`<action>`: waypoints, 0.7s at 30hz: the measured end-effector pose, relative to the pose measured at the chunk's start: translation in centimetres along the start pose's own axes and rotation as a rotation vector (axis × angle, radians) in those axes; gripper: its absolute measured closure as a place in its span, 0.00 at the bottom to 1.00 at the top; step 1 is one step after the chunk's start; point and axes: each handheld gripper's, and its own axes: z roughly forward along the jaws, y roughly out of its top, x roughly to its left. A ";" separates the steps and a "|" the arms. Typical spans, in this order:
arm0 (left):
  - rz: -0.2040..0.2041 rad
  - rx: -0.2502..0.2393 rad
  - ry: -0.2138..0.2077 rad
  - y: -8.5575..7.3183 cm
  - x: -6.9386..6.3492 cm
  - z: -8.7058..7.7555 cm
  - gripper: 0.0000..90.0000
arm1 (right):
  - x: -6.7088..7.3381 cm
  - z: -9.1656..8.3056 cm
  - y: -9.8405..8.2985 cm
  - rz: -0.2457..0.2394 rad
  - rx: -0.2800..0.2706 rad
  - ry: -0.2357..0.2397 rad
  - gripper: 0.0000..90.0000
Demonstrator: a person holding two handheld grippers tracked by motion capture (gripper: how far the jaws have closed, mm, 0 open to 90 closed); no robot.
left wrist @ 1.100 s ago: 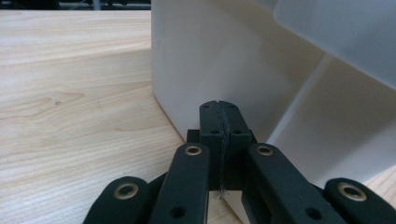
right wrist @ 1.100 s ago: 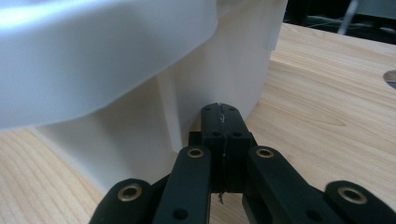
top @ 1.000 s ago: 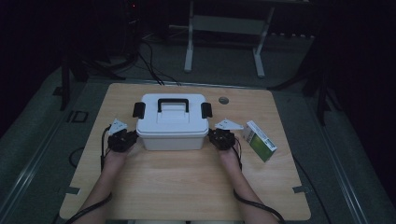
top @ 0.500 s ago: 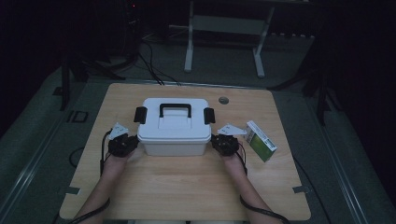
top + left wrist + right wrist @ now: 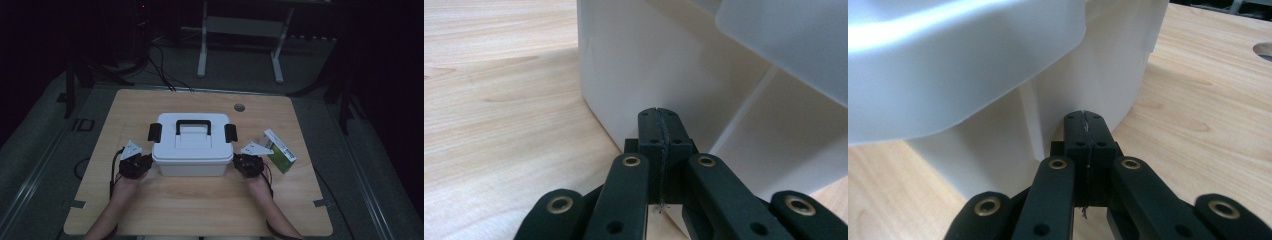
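Nearest the camera, two forearms came up from the bottom edge of the high view, one hand on each gripper. Left gripper [image 5: 134,165] sat at the left end of the white storage box [image 5: 191,145]; right gripper [image 5: 248,164] at the right end — both down by the box's front corners, tips at or just short of the wall; contact not clear. Jaws of both clenched tight, pads pressed together, nothing between them; the left gripper view and the right gripper view each showed the closed tips against the white wall, under the overhanging lid rim.

Box stood upright at the middle of the wooden table [image 5: 200,210], lid on, black carry handle [image 5: 192,125] lying flat on top, black latch [image 5: 155,132] at each end.

Right of the right gripper — just beside it — lay a small green-and-white carton [image 5: 279,150], angled. Farther back, a round hole [image 5: 239,107] in the tabletop. Beyond the table, a dark floor with cables and a metal stand.
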 end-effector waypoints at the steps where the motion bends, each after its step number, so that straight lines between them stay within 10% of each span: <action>1: -0.001 -0.002 -0.007 -0.2 -0.2 -0.1 1.00 | 0.1 -0.2 -0.1 -0.001 -0.001 0.002 1.00; 21: 0.032 0.025 -0.100 -2.1 -4.4 -2.4 1.00 | 1.1 -5.1 -3.0 0.031 0.000 0.031 1.00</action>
